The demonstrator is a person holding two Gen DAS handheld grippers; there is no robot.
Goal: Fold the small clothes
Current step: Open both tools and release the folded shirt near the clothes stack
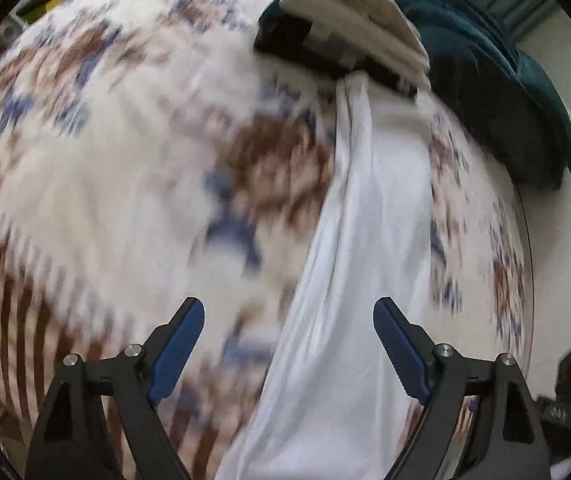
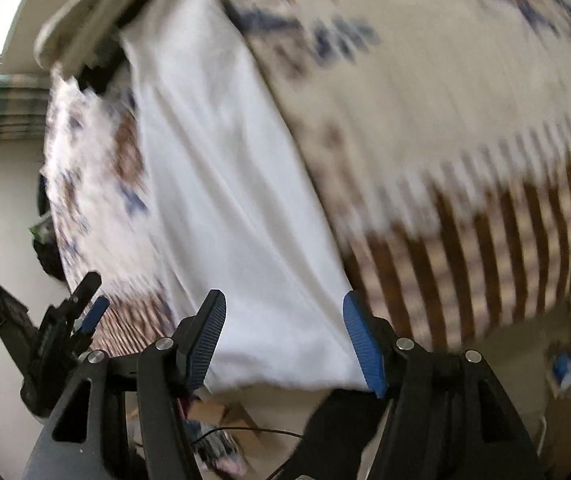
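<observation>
Progress stands partway: white garment lies folded lengthwise into a long strip on the patterned bedspread, further folds remain, stacked folded clothes lie beyond, and left gripper and right gripper are both released, holding nothing.

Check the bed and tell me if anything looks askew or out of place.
The white cloth lies in a long strip, its near end hanging over the bed's edge and its far end tucked under the stack of folded clothes. Both claws, left and right, are open and hold nothing.
</observation>
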